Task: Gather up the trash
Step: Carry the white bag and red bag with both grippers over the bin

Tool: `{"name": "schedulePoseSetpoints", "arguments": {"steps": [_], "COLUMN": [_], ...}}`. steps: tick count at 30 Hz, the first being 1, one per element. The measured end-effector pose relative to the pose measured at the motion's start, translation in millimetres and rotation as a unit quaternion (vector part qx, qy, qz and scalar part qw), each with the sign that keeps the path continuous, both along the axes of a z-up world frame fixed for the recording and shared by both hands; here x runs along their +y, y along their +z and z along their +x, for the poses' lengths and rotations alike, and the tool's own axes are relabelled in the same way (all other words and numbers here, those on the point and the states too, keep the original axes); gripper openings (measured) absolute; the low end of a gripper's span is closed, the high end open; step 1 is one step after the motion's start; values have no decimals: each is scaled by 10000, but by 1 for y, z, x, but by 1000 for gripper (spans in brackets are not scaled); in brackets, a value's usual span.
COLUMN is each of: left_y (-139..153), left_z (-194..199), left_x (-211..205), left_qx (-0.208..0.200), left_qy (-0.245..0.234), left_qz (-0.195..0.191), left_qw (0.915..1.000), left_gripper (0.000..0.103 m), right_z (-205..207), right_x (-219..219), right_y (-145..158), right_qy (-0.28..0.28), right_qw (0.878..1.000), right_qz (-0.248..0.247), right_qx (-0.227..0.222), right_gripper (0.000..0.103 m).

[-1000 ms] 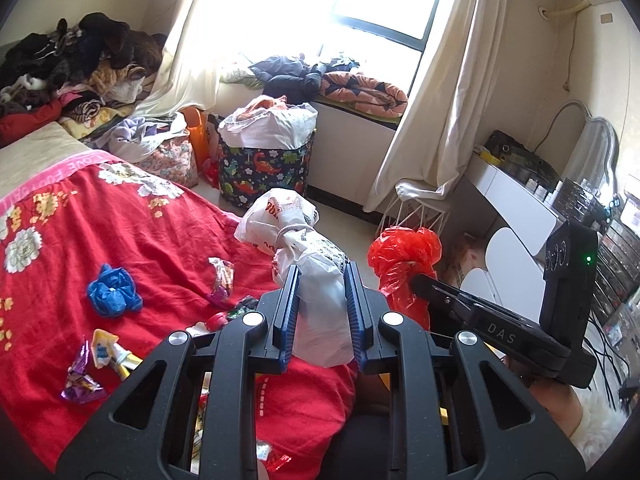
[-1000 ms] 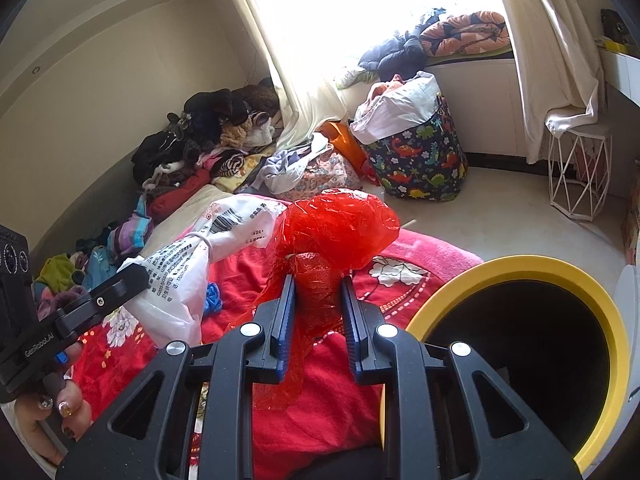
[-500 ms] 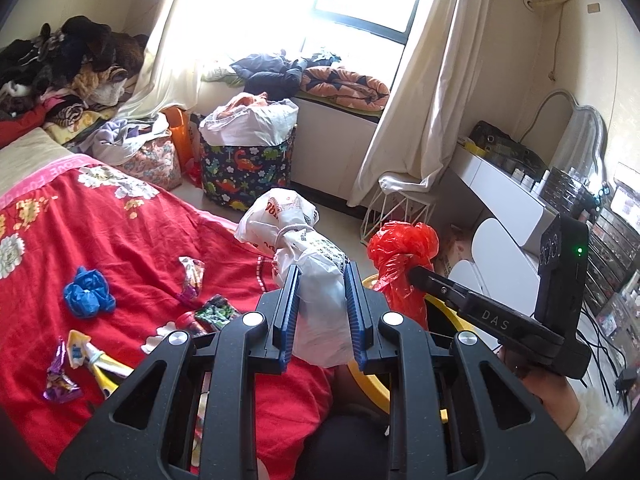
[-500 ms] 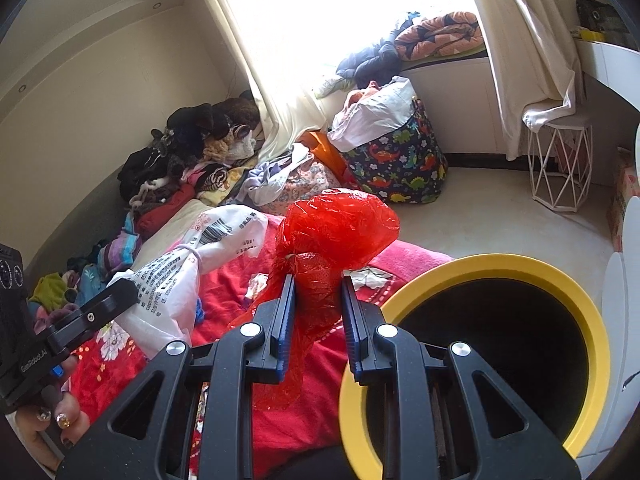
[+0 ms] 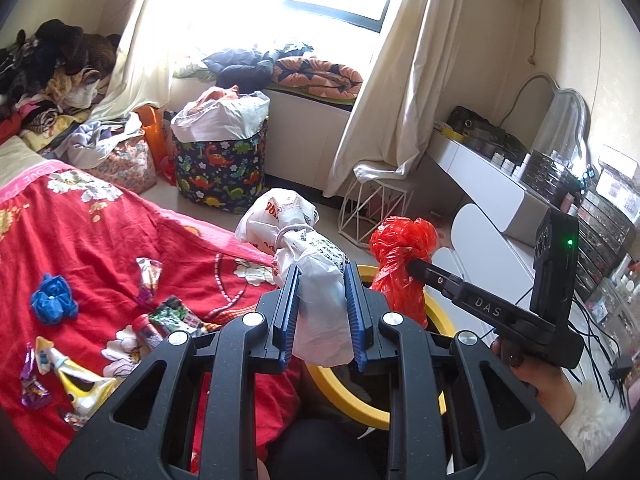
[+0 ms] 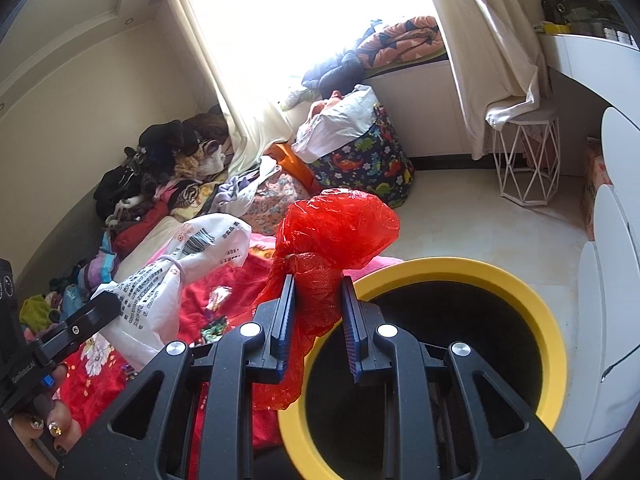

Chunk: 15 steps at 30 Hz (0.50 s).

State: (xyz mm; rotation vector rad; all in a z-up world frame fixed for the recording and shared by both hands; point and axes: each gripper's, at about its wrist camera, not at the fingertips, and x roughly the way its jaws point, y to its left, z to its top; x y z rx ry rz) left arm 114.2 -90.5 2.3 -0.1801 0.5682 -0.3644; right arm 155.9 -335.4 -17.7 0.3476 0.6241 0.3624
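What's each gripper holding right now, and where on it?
Left gripper: white plastic bag, pinched below its tied neck. Right gripper: red plastic bag, likewise below its knot.

Yellow-rimmed bin (image 6: 556,344) mouth wide open, dark inside, nothing across it. Red bedspread (image 5: 120,240) edge butts the bin's left side; wrappers (image 5: 168,316) scattered on it. Bare floor (image 6: 460,216) beyond the bin free up to the wire stool (image 6: 524,160) and dinosaur hamper (image 6: 372,168). White cabinet (image 6: 612,280) crowds the bin's right side.

white bag (image 5: 316,280), red bag (image 6: 332,240), both clamped upright
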Motion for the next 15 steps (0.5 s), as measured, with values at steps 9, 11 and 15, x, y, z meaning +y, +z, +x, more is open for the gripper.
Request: {"name": "schedulePoseSetpoints", "arguments": {"steps": [9,11,15], "left_y": [-8,-9,-13], "left_z": [3,4,6], "left_x": [-21,-25,-33], "left_qx": [104,121,165], "left_qy": [-217,-257,-345], "left_qz": [51,69,86], "left_qw": [9997,9996,9992], "left_gripper": [16,16,16], "right_z": [-3,-3,-3], "right_x": [-25,-30,-41], "right_y": [-10,-12,-16], "right_qy": [-342,-415,-560], "right_qw": [9994,9991,9983], "right_qz": [-70,-75,-65], "right_qx": [76,87,148], "right_gripper": [21,21,21]}}
